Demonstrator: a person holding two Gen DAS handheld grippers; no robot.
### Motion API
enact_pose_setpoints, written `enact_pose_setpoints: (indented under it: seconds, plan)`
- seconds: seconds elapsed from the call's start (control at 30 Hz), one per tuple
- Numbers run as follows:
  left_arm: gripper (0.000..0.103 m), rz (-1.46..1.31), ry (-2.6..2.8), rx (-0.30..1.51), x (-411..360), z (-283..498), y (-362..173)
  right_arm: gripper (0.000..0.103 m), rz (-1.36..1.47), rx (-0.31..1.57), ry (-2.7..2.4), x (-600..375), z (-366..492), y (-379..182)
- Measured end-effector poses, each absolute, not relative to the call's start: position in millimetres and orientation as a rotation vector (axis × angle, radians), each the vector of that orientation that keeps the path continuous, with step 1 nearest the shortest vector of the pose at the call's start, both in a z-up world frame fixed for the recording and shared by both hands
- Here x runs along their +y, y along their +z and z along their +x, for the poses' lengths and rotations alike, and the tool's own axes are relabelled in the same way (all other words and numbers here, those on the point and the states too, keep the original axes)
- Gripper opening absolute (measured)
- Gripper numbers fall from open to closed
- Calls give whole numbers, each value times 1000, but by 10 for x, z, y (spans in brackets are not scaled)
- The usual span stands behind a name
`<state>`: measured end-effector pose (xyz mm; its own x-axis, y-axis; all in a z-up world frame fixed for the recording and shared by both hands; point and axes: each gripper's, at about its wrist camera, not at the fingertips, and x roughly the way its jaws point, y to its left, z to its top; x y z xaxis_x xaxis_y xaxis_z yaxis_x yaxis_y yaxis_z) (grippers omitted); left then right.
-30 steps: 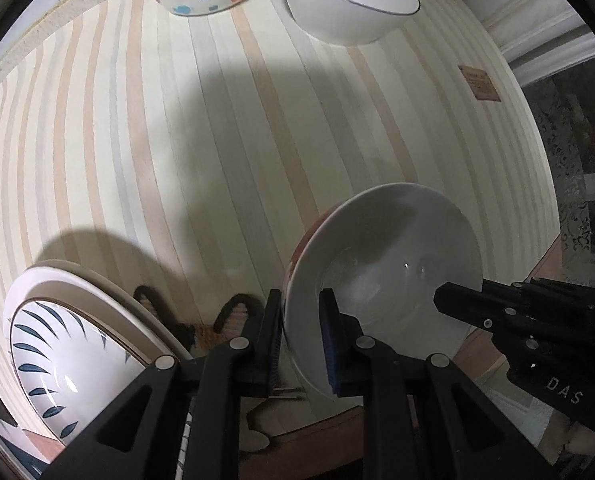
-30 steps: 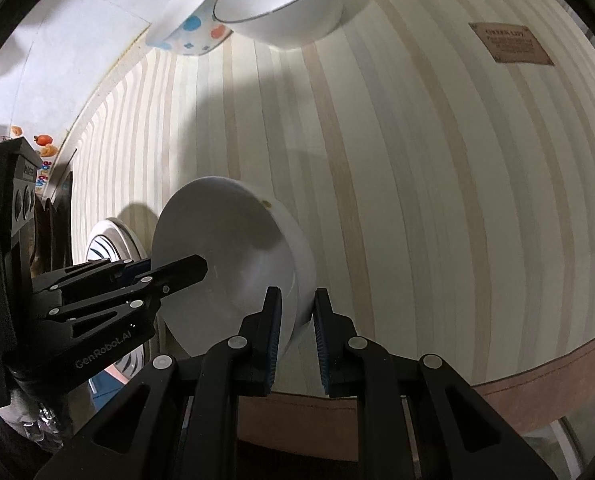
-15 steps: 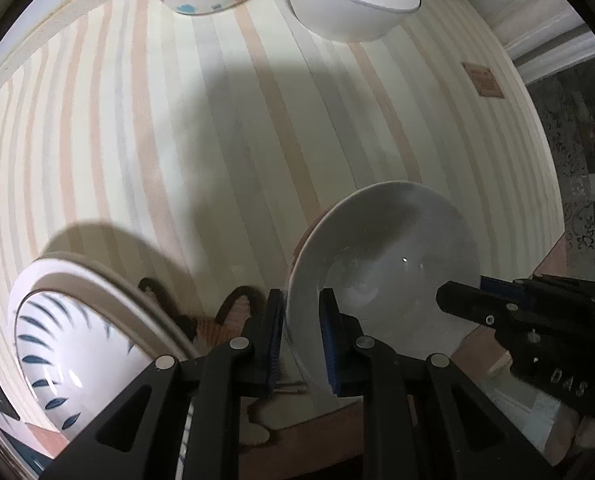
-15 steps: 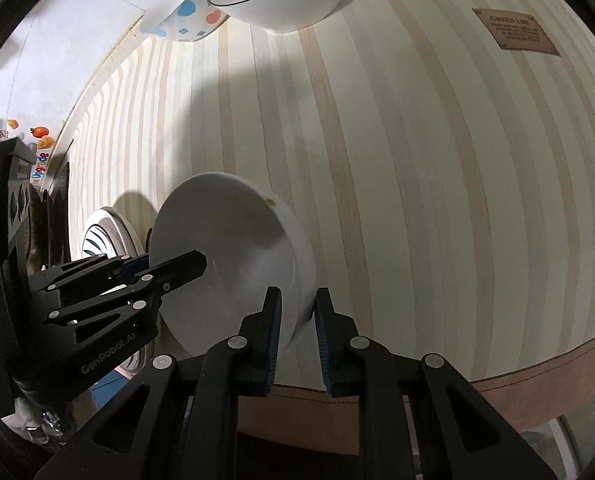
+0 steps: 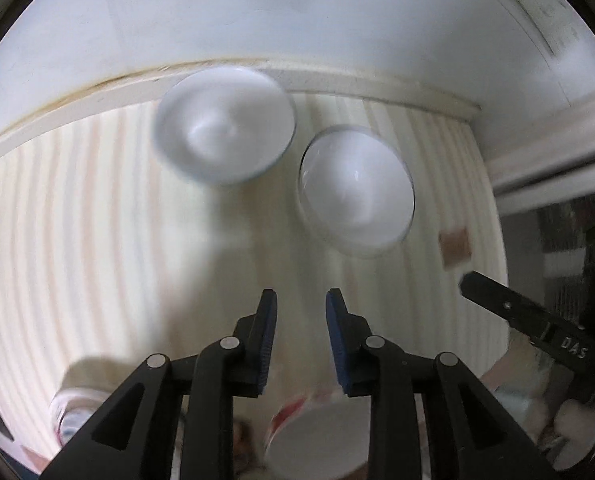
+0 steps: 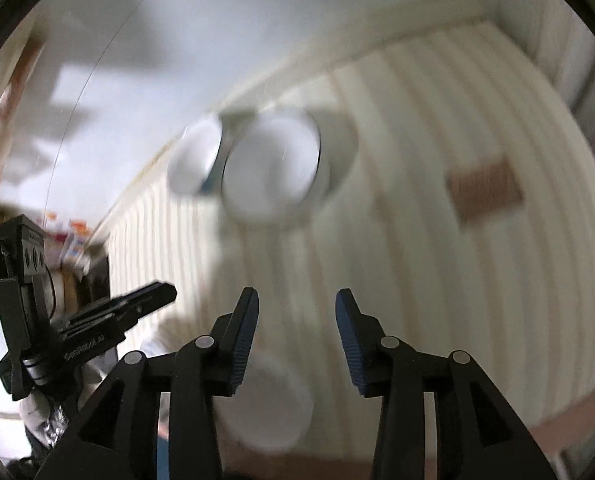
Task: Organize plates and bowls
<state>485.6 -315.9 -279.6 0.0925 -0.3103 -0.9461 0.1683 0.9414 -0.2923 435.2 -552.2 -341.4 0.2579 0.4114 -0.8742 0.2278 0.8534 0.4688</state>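
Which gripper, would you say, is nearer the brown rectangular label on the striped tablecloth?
Right. The brown rectangular label lies ahead-right of the right gripper; the left gripper sits farther left, beyond it.

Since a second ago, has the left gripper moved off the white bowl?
Yes. The left gripper is open and empty, pulled back and tilted up: the white bowl sits below it, and the far bowls by the wall now centre frame.

White letters "DAS" stand on the right gripper [image 5: 553, 344] body in the left wrist view; the left gripper [image 6: 93, 330] carries a blurred "GenRobot.AI" print
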Motion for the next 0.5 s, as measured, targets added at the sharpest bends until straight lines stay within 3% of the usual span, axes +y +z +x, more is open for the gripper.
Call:
enact_pose_setpoints:
  seconds: [0.37,0.4,0.47,0.5]
  plan:
    - [22,-51,-310,1498,-3584,5417,-3362,42,575,1354,101,-5634,5324,-3956]
    - [20,-35,-308,1488,-3607,5417,-3365,40,567,1366,96,-5622,5364,-4017]
    - [19,-6,-300,1471,-3652,5421,-3371,18,553,1380,94,-5594,5413,-4093]
    - [19,0,-298,1464,-3661,5424,-3369,15,546,1382,94,-5587,5423,-4124]
